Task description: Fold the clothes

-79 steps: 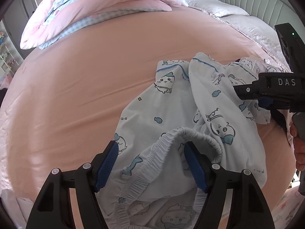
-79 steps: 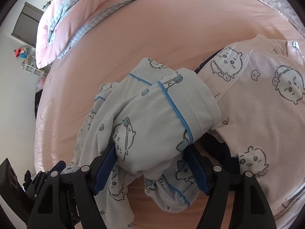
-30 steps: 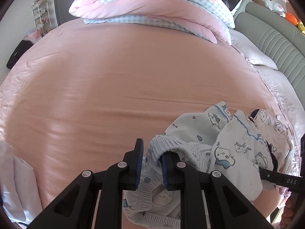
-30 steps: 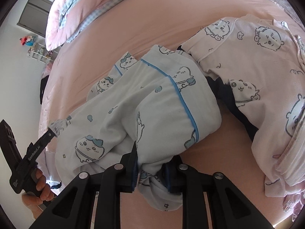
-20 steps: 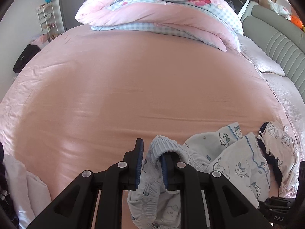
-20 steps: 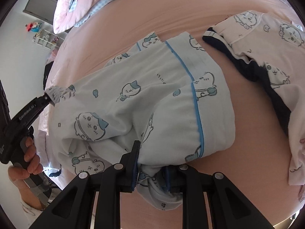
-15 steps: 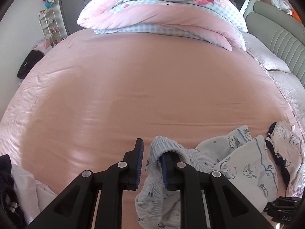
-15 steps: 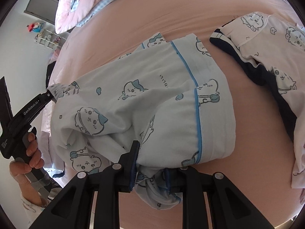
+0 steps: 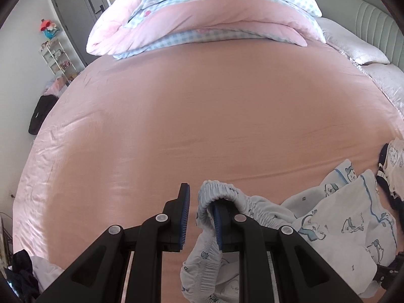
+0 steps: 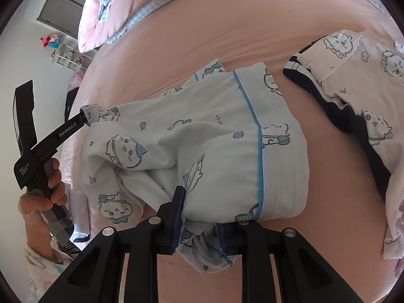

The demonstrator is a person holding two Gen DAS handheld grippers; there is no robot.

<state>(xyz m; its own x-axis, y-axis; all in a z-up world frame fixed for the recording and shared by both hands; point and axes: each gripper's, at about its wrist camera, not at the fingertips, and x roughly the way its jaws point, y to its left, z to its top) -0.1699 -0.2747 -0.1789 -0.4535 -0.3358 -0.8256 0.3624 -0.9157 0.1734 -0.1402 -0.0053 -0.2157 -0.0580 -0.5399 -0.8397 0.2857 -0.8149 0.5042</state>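
The left gripper (image 9: 200, 216) pinches the gathered elastic waistband (image 9: 219, 189) of pale blue cartoon-print pyjama trousers (image 10: 202, 146), lifted just off a pink bedsheet (image 9: 202, 113); the right gripper (image 10: 199, 229) is clamped on a bunched, blue-piped end of the same trousers, which hang stretched between the two; a pink printed pyjama top (image 10: 366, 75) lies just beside; a folded pink duvet (image 9: 202, 17) sits well beyond.
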